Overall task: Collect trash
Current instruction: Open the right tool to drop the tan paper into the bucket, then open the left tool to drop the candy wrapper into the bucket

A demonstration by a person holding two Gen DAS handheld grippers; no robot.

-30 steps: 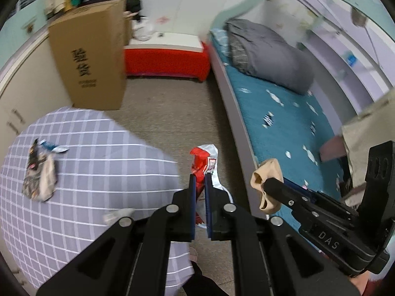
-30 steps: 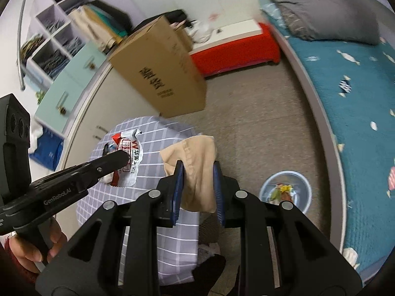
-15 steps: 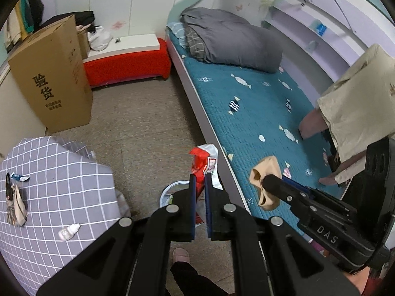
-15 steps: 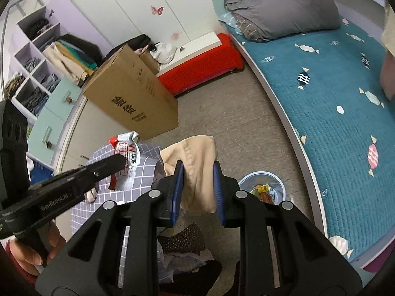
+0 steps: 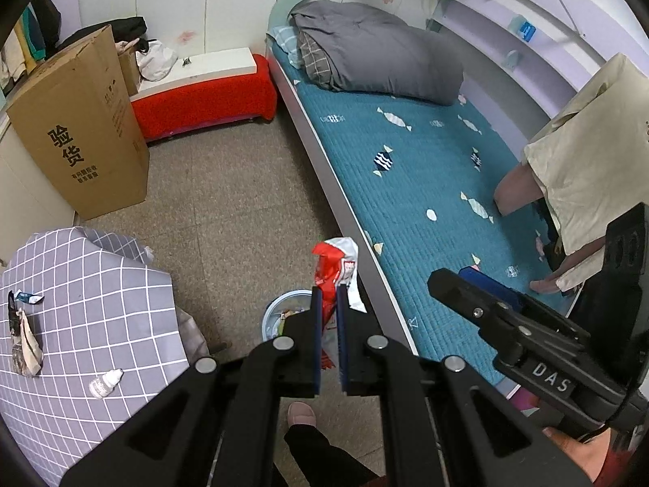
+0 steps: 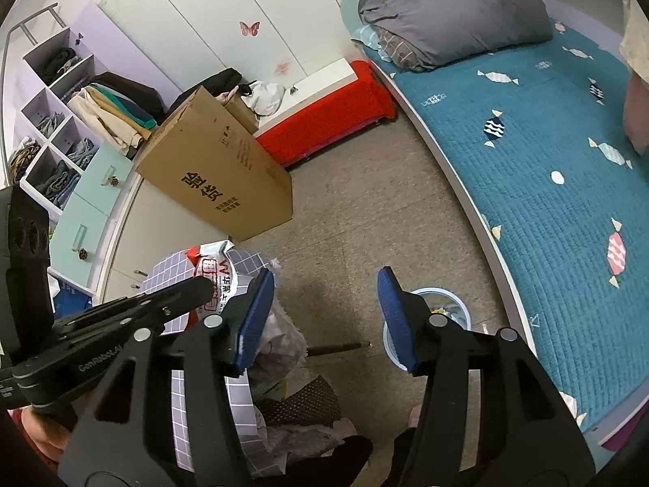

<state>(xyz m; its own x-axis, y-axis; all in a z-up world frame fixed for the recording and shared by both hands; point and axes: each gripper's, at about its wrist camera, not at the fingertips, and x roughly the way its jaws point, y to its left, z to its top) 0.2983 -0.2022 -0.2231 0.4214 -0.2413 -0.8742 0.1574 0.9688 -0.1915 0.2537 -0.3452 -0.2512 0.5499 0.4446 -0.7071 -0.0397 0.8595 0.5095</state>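
Wrapper (image 5: 338, 261): crinkled red-and-white foil packet, pinched upright in the left gripper (image 5: 329, 312), above the bin.
Bin (image 5: 280, 312): round, pale-blue plastic, scraps inside, on speckled floor beside the bed.
Right gripper (image 6: 324, 316): jaws opening, apparently nothing between the blue pads.

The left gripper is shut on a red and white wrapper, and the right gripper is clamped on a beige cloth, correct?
Not quite. The right gripper holds nothing: the right wrist view shows its jaws opening with only floor between them. The left gripper is indeed shut on the red and white wrapper.
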